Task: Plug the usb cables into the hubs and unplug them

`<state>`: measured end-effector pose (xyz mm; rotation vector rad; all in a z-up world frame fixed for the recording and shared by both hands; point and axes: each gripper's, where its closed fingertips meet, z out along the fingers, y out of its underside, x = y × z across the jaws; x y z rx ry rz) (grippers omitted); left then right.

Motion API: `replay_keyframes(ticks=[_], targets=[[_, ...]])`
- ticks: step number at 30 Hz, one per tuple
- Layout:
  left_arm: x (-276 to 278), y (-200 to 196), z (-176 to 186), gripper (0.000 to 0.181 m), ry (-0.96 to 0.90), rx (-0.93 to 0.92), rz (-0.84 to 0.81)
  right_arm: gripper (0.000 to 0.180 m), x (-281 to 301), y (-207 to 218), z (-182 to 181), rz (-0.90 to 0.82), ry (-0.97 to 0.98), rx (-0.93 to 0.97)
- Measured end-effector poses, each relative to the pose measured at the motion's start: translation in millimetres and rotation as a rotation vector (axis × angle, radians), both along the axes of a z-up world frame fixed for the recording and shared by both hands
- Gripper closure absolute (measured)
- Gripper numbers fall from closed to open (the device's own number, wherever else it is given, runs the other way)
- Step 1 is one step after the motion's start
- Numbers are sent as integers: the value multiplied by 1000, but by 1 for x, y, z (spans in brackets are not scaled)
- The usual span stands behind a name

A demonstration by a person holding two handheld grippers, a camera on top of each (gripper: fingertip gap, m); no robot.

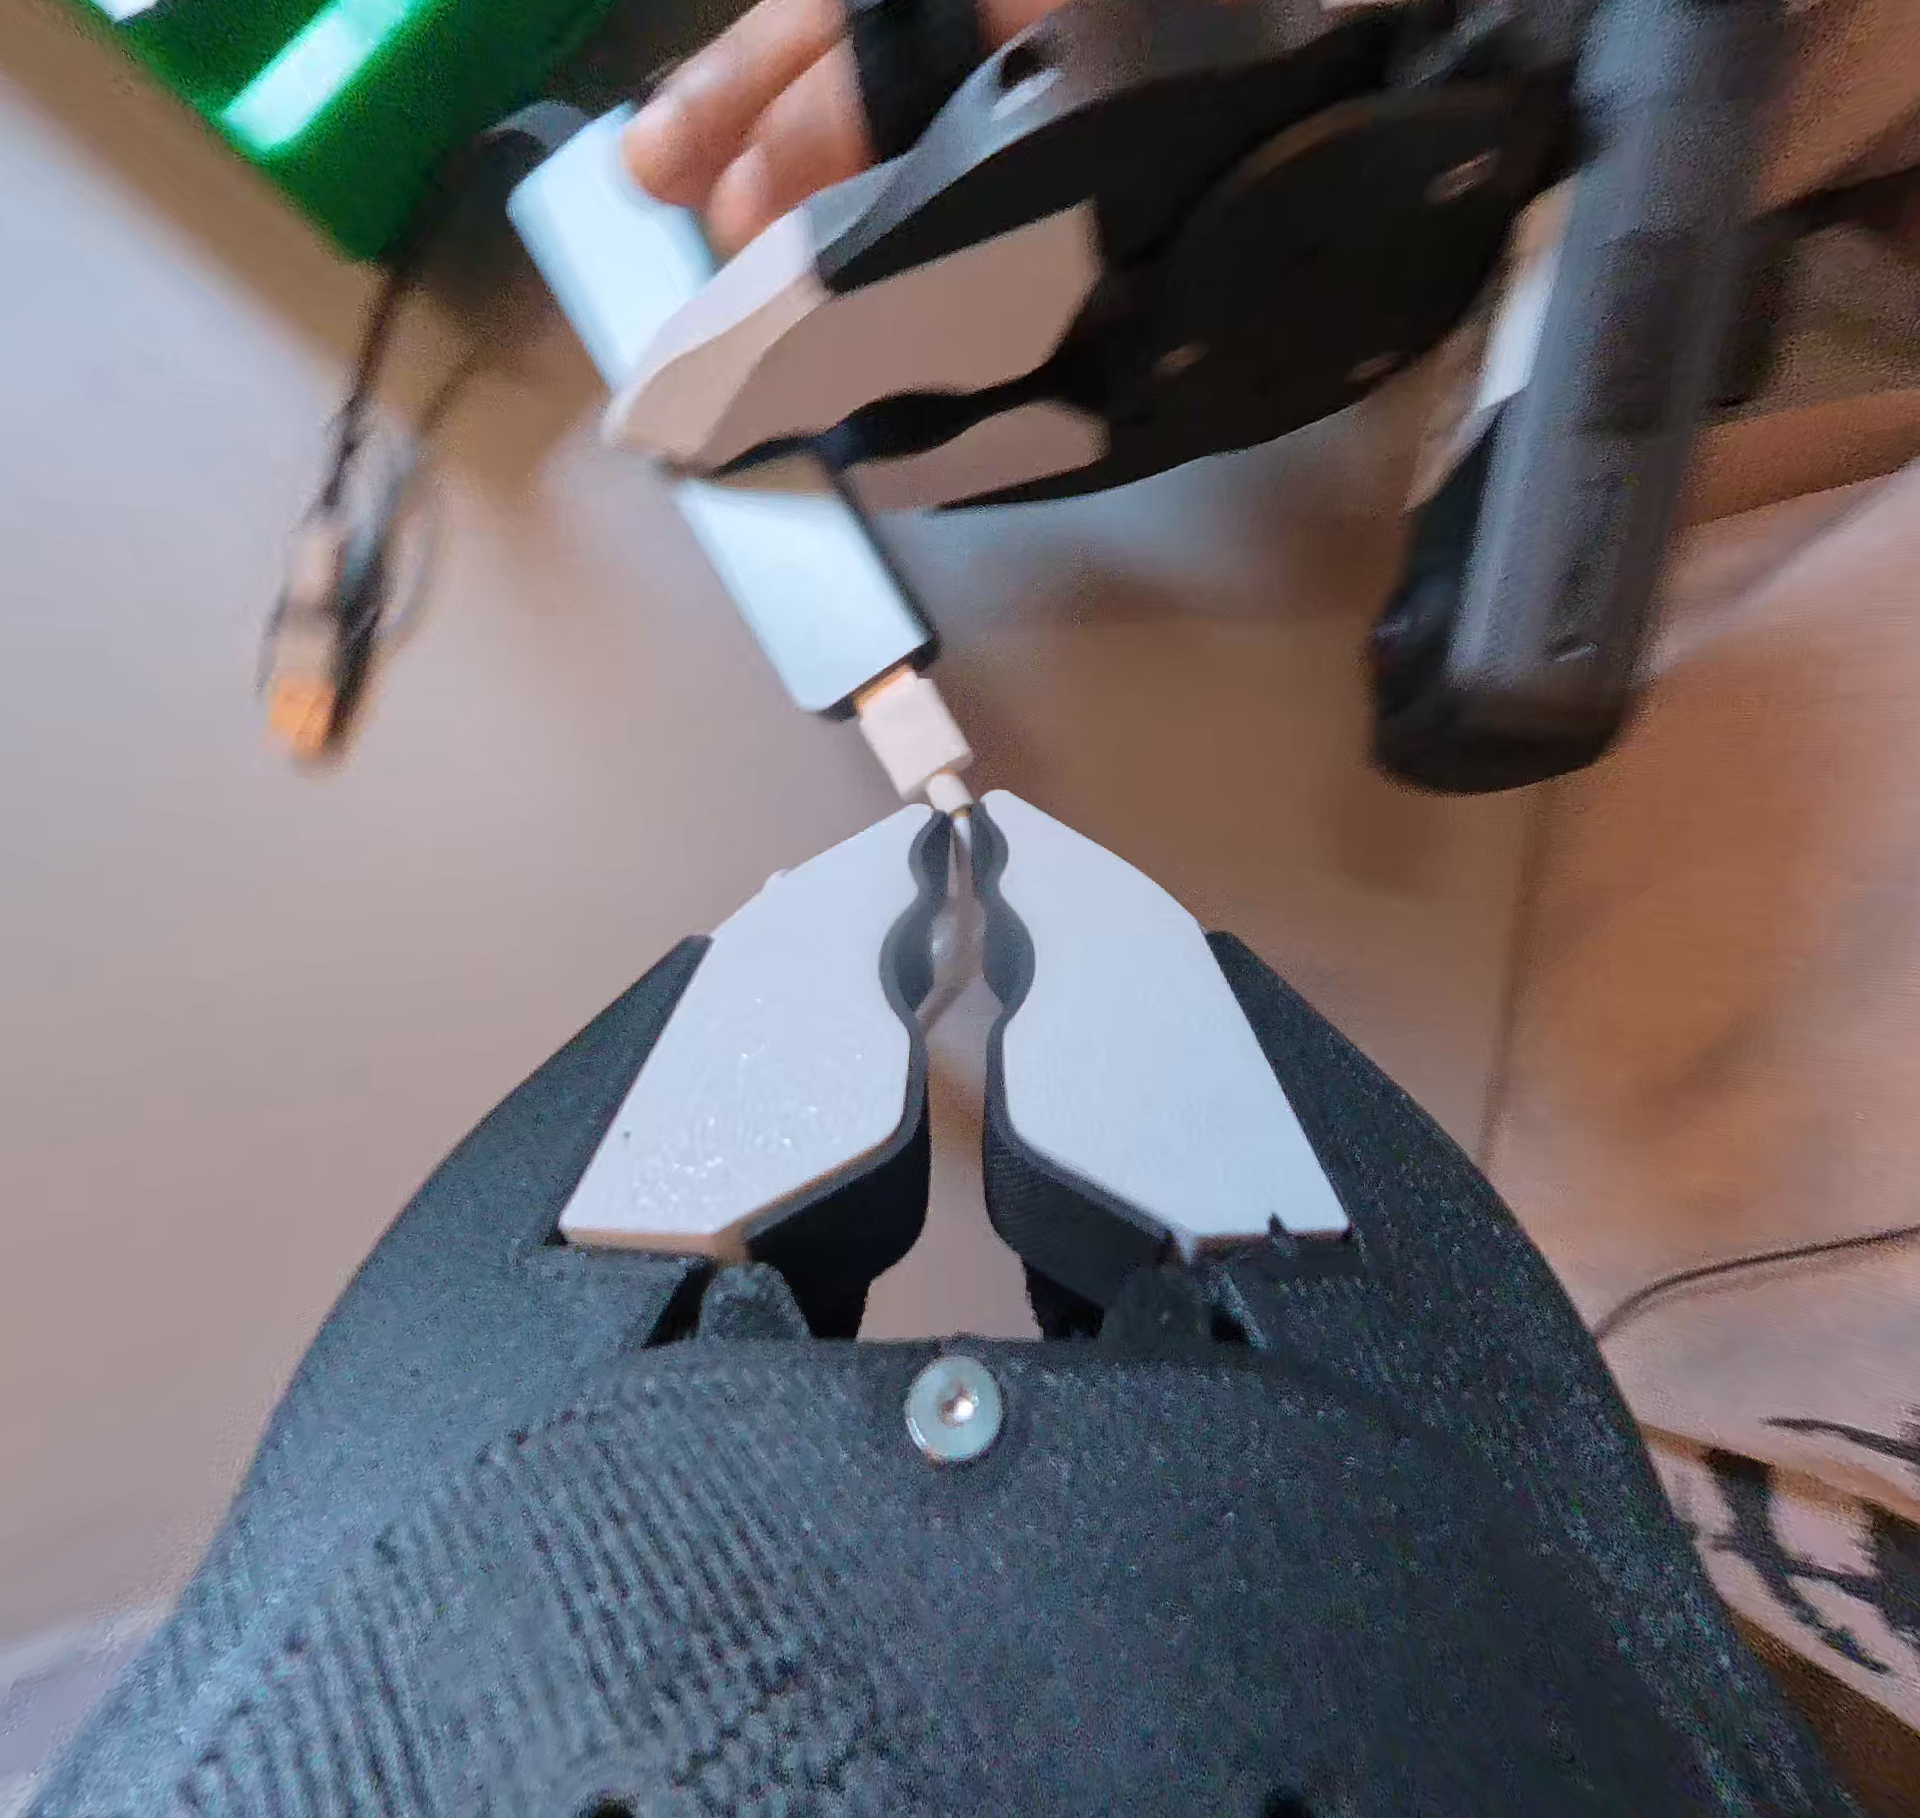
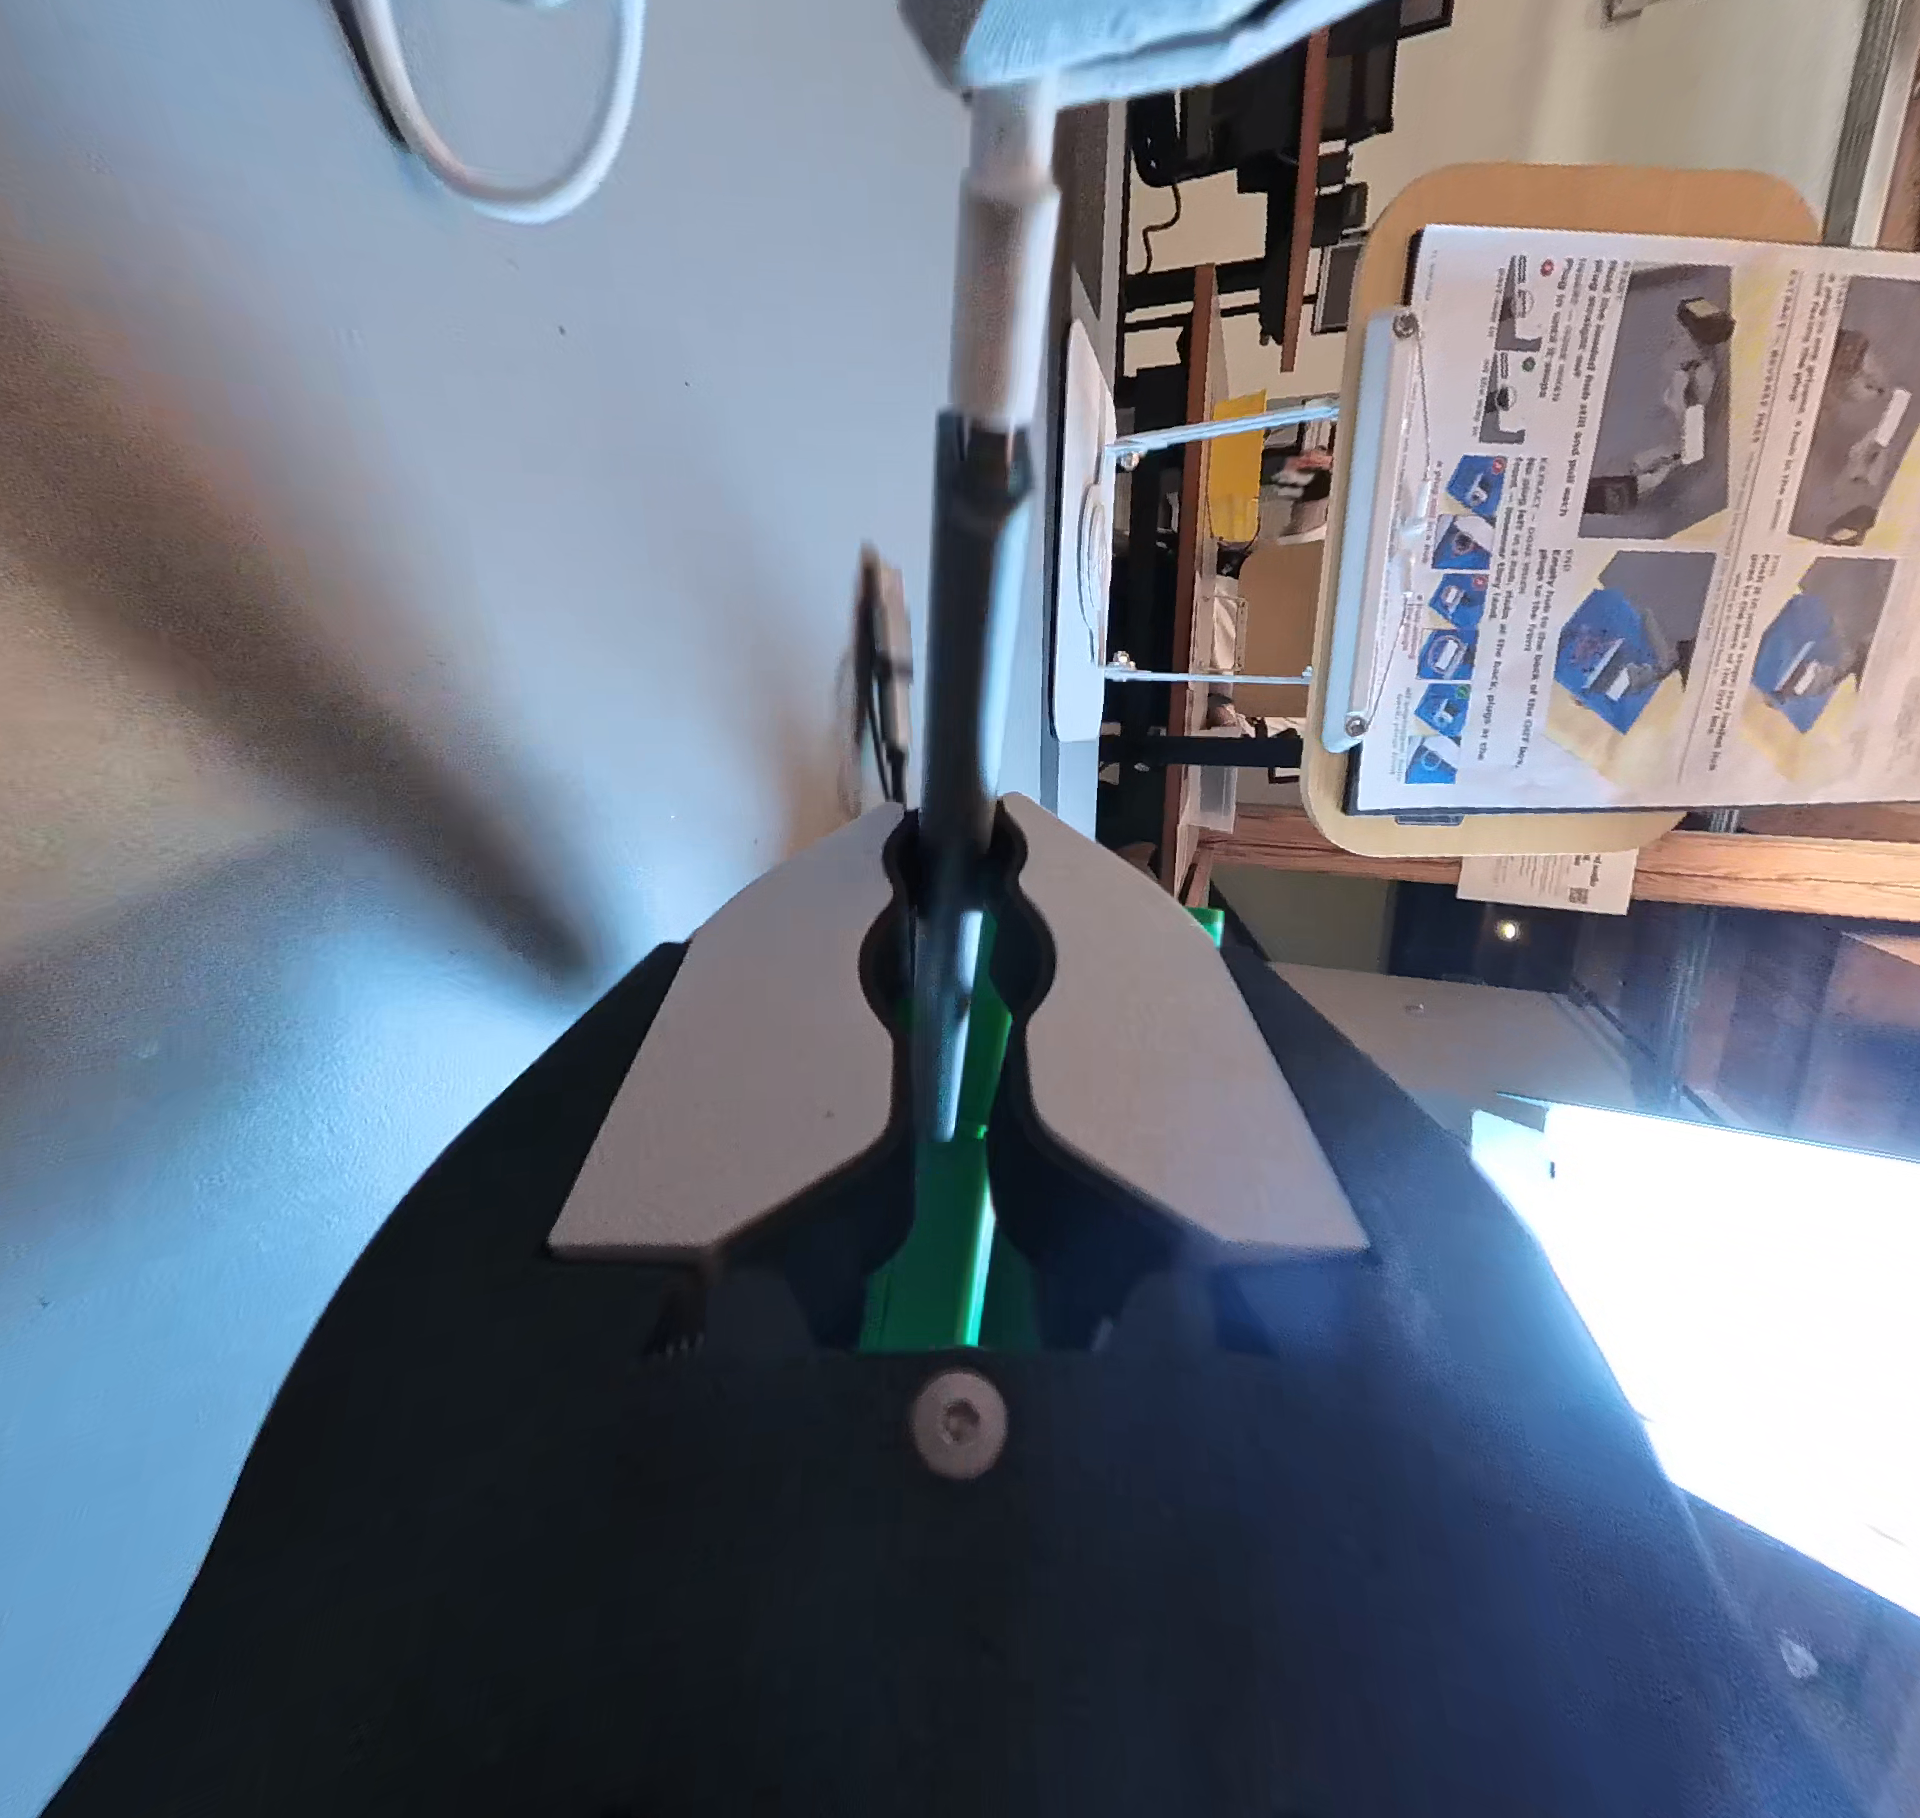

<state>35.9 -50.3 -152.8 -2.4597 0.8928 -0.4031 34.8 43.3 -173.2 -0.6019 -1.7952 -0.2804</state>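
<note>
The silver USB hub point(image 1: 805, 605) is the landmark, lifted above the bench point(image 1: 156, 833) and clamped across its middle by the right tongs point(image 1: 665, 418). Its long axis runs straight toward the left tongs point(image 1: 958, 812). Those are closed on the white cable point(image 1: 951, 947) just behind the plug point(image 1: 914, 734), which sits in the hub's near end.

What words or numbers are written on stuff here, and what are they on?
I won't copy out writing. The white instruction sheet with photos on the wooden clipboard bears printed text. The smaller paper on the wooden shelf is too small to read. No markings show on the silver hub.
</note>
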Motion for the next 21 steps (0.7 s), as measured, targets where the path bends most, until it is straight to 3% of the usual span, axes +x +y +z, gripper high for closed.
replay_keyframes(ticks=[7,12,16,19,21], targets=[[62,-13,21,172,-96,134,-146,168,-5,-22,12,120,81,-63],[66,-23,55,154,-228,319,-229,168,2,-41,34,329,214,-210],[49,-17,83,152,-289,539,-250,168,6,-52,50,425,313,-399],[11,11,71,149,-69,695,-195,168,10,-65,61,507,356,-494],[-2,19,45,134,134,725,-295,168,14,-76,66,563,364,-549]])
